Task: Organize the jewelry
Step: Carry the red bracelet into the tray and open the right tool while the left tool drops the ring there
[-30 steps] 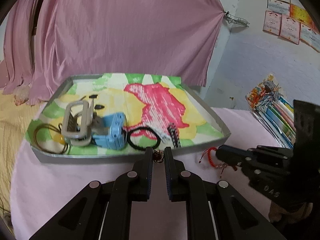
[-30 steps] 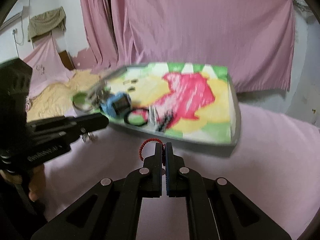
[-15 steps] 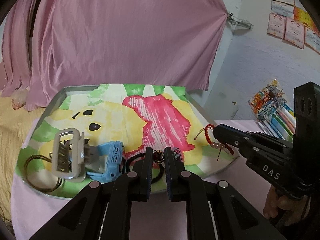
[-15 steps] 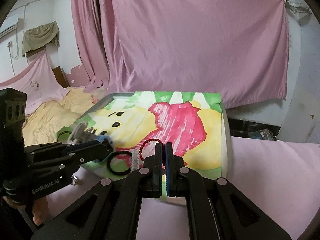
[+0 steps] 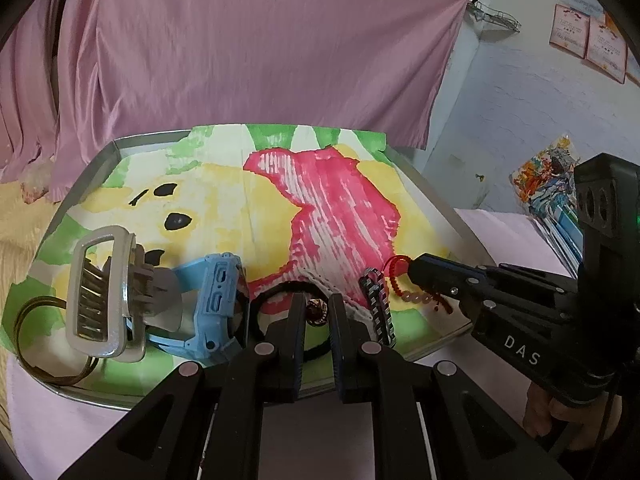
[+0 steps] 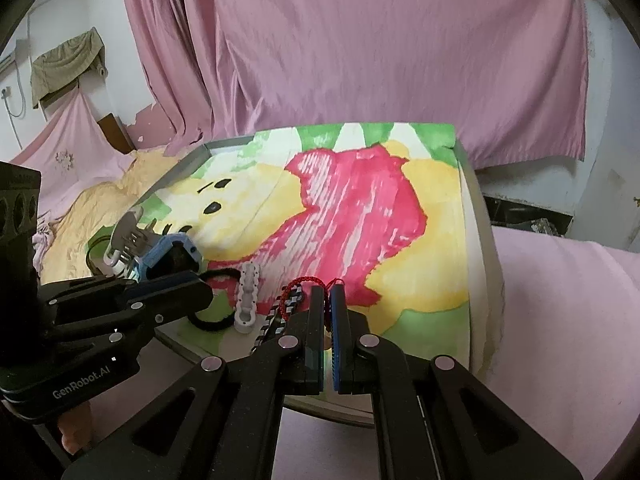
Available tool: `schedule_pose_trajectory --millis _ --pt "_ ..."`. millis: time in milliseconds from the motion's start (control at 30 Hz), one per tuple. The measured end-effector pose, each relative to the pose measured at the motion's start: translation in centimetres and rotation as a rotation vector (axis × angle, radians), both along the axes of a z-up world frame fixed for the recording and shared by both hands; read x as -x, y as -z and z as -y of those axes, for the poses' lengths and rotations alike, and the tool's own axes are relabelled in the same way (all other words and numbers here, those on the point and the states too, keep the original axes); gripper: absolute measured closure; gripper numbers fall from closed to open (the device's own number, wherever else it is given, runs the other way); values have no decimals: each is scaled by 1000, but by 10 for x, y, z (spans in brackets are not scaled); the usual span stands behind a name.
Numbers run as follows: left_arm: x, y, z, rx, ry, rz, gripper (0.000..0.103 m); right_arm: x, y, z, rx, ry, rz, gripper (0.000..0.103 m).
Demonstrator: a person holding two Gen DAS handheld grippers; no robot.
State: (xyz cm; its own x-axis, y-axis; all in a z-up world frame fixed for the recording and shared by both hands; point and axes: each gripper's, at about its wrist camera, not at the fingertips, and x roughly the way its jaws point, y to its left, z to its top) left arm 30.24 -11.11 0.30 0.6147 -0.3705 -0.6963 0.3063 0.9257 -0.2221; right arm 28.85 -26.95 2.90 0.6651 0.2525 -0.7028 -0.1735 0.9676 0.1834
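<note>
Red cord bracelet [image 5: 404, 286] with pale beads is pinched in the right gripper [image 6: 330, 300], jaws almost closed, over the tray [image 5: 434, 204] at its near right edge. Light, limp, snag-prone; best taken by the cord. Left gripper [image 5: 317, 312] is clamped on a small brown bead charm [image 5: 317, 311], near edge.

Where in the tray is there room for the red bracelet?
The far half of the tray, over the red patch, is bare. The near edge is crowded: hair clip, blue watch, black hair tie, striped bracelet.
</note>
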Motion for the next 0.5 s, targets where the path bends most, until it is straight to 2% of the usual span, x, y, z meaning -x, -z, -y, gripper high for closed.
schedule_pose_trajectory --millis 333,467,500 --pt "2 -2 -2 2 -7 12 91 1 3 5 -10 18 -19 99" --pt "6 -5 -3 9 -6 34 68 6 1 10 -21 35 -7 98" --pt "7 -6 -4 14 -7 42 65 8 0 12 -22 46 0 98"
